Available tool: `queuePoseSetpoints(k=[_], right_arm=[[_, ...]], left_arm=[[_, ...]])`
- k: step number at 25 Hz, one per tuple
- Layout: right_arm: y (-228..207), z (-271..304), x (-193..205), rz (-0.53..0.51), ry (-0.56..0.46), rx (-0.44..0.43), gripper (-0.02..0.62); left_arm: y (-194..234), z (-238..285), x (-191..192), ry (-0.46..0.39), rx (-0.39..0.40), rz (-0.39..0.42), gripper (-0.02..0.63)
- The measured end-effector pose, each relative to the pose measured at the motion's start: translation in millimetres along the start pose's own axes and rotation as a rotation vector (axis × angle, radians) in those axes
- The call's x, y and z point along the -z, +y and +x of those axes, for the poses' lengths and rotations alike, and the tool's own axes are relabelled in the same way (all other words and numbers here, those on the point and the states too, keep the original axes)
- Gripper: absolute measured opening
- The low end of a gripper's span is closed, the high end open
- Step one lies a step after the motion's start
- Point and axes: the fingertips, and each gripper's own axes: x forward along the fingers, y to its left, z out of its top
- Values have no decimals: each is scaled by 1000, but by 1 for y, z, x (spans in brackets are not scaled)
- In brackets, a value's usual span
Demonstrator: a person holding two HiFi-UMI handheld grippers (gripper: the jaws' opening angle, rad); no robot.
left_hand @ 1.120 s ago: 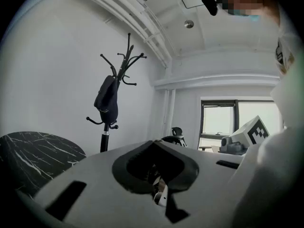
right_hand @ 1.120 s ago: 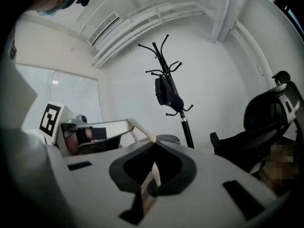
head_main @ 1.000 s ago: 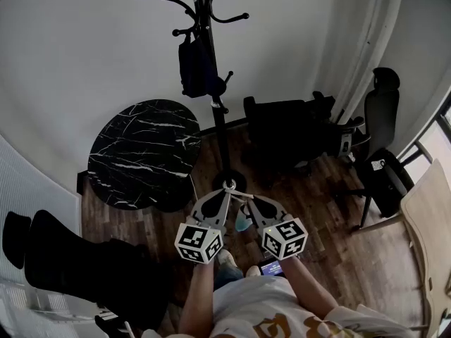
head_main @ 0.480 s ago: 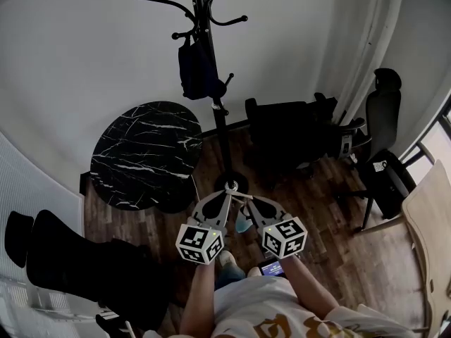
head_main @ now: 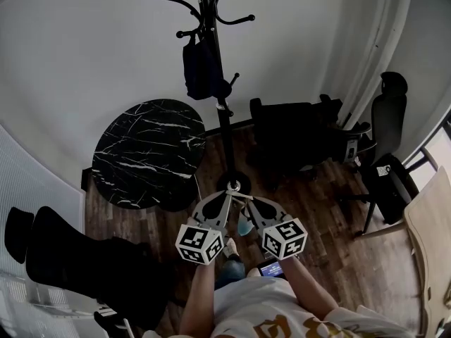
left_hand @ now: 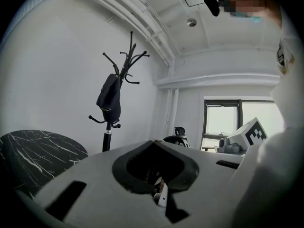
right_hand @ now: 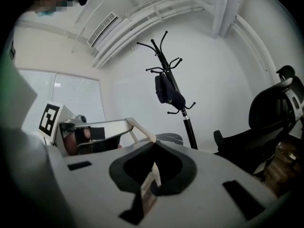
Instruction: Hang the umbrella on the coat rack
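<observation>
Left gripper point(left_hand: 153, 143) was clenched, its matte grey jaws pressed together on nothing; right gripper point(right_hand: 154, 144) was likewise clamped shut and empty. In the head view the two angled toward each other, tips close together over the coat rack's round base. The coat rack point(head_main: 224, 118) — a slim black pole with curved hooks — stood at 12 o'clock from the grippers. The umbrella point(head_main: 201, 67), a dark, soft folded bundle, hung high on the rack from a hook at the pole's 9 o'clock side. A round black marble-patterned tabletop point(head_main: 148, 153) with white veins lay at 10 o'clock, and black office chairs point(head_main: 296, 129) at 2 o'clock, on a wood-plank floor point(head_main: 317, 210).
</observation>
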Motion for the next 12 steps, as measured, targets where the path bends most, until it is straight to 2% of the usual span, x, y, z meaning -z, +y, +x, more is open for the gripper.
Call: queuePoseSetpoints(k=[12], right_arm=[[-46, 66, -11, -3, 17, 49, 12]], left_arm=[[51, 64, 1, 10, 55, -52, 18]])
